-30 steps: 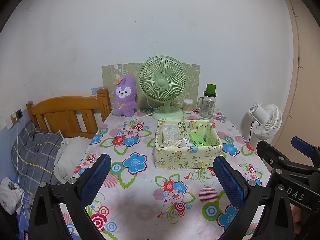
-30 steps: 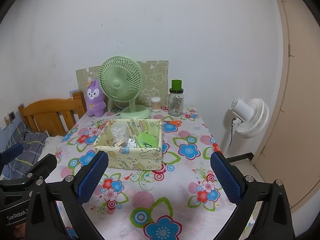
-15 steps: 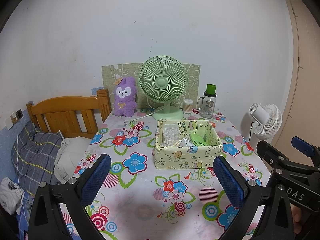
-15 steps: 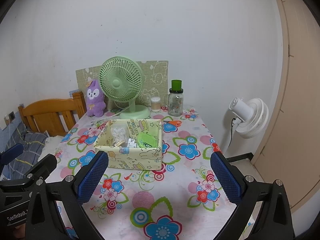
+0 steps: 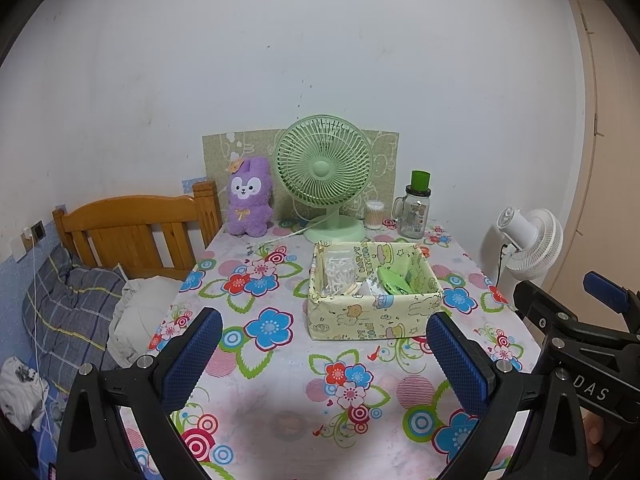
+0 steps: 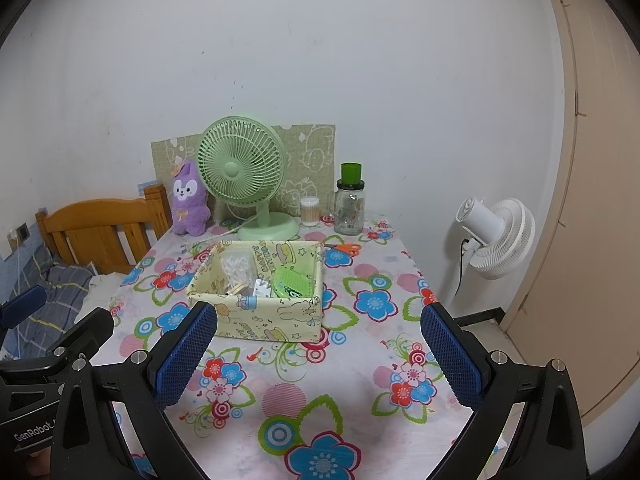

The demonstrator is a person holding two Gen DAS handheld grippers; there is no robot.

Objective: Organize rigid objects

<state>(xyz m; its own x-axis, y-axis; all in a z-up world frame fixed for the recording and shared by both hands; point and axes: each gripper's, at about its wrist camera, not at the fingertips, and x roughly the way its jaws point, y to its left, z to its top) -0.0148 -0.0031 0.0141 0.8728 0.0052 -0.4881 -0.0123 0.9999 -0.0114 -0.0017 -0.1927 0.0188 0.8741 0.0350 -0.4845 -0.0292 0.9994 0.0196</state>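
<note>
Both tools hang over the near edge of the desk (image 5: 280, 392), side by side, nothing in either. Left tool (image 5: 324, 360) is spread wide, blue pads far apart w/ only flowered cloth between them. Right tool (image 6: 318, 354) likewise wide and empty; in the left view its black frame shows at the right edge, and in the right view the left tool's frame shows at the lower left.

The box (image 5: 374, 314) sits mid-desk, a bit right of centre in the left view, well beyond the fingertips. It's a yellow-green fabric box w/ cartoon print. Inside: a clear bag of small white bits (image 5: 339, 272) at the left, wooden pegs (image 6: 236, 289) at the front left, a green flat item (image 6: 291, 283) at the right, plus a small white packet between them, too small to make out.

Orange-handled scissors (image 6: 344, 248) lie flat on the cloth just behind the box's right rear corner, outside it.

Along the back of the desk, by the wall: purple plush toy (image 5: 249, 200), green desk fan (image 5: 325, 178), a small tub of cotton swabs (image 5: 374, 214), and a glass jar w/ green cap (image 5: 415, 210). A white fan (image 6: 496, 236) stands on the floor right of the desk. A wooden bed headboard (image 5: 136, 228) w/ checked bedding is at the left.
</note>
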